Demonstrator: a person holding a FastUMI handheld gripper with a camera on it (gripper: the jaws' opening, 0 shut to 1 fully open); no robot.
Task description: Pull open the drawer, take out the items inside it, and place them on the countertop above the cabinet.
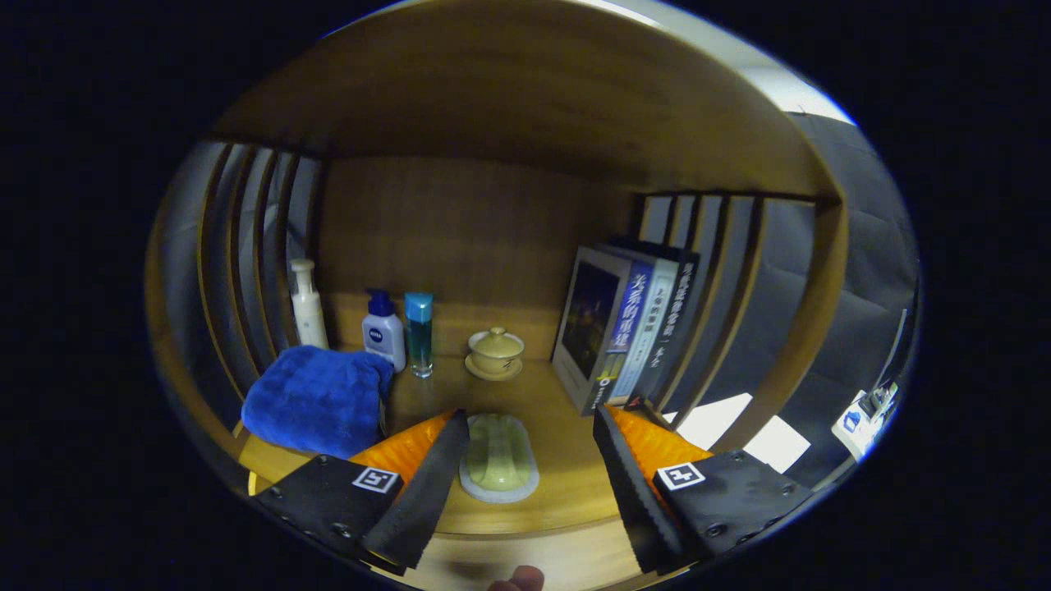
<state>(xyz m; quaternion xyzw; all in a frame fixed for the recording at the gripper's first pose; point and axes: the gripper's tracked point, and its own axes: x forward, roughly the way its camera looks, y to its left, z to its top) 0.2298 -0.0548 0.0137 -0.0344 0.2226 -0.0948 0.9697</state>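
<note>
Ahead, tool [530,460] spread wide, soap dish [498,457] between fingers near countertop [566,492] edge.

gripper [530,423] with ridged finger faces, square tag markers, small screws

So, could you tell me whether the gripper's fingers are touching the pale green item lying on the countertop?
Apart. In the gripper view the open gripper has the pale green item between its fingers, with bare countertop showing on the right; the left finger merely overlaps it.
</note>
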